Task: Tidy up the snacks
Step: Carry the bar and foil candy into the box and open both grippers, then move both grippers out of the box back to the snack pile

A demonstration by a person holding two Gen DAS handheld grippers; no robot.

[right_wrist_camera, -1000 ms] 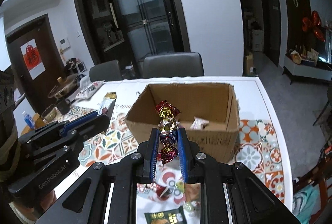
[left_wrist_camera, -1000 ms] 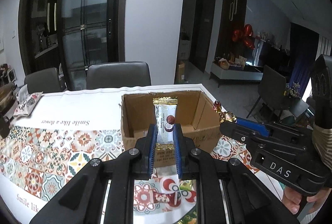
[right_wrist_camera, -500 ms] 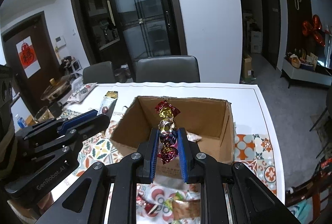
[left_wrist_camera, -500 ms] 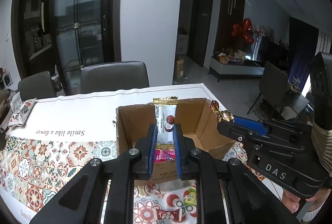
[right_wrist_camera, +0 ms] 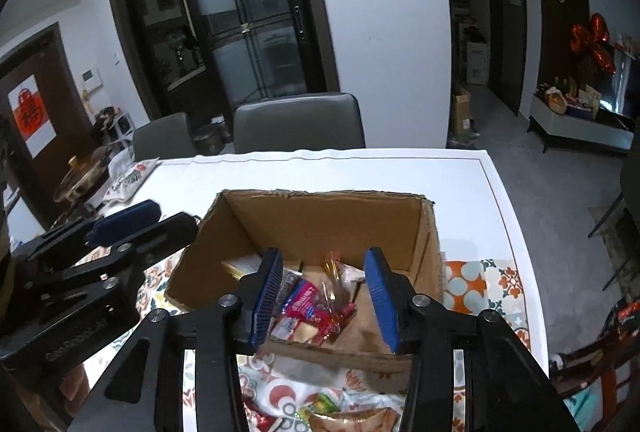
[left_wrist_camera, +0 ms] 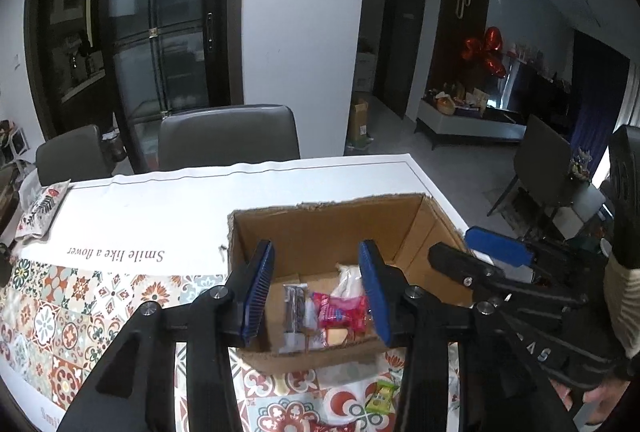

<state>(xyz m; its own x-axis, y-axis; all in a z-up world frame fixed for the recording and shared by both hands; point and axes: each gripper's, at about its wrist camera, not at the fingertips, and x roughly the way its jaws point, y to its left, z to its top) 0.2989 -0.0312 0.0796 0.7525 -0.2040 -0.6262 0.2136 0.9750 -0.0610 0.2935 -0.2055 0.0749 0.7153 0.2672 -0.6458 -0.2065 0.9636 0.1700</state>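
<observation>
An open cardboard box (left_wrist_camera: pixel 320 205) stands on the patterned tablecloth and holds several snacks, among them a pink packet (left_wrist_camera: pixel 340 312) and a dark bar (left_wrist_camera: pixel 294 306). My left gripper (left_wrist_camera: pixel 316 292) hovers over the box's near side. Its jaws are opening, with nothing pressed between the blue pads. In the right wrist view the same box (right_wrist_camera: pixel 320 193) lies below my right gripper (right_wrist_camera: pixel 325 296), whose jaws are also opening and grip nothing. A foil-wrapped candy (right_wrist_camera: pixel 336 292) and a red packet (right_wrist_camera: pixel 304 302) lie inside beneath it. Each gripper shows in the other's view: the right gripper (left_wrist_camera: pixel 496 252), the left gripper (right_wrist_camera: pixel 124 220).
Loose snacks lie on the cloth in front of the box, including a green packet (left_wrist_camera: pixel 380 398). A snack bag (left_wrist_camera: pixel 42 201) sits at the far left beside a pot (right_wrist_camera: pixel 80 179). Grey chairs (left_wrist_camera: pixel 228 135) stand behind the table. The table's right edge (right_wrist_camera: pixel 516 232) is close to the box.
Both grippers moved forward over the box and went from shut to open. The white bar left the left gripper and the foil candy left the right; both are down in the box.
</observation>
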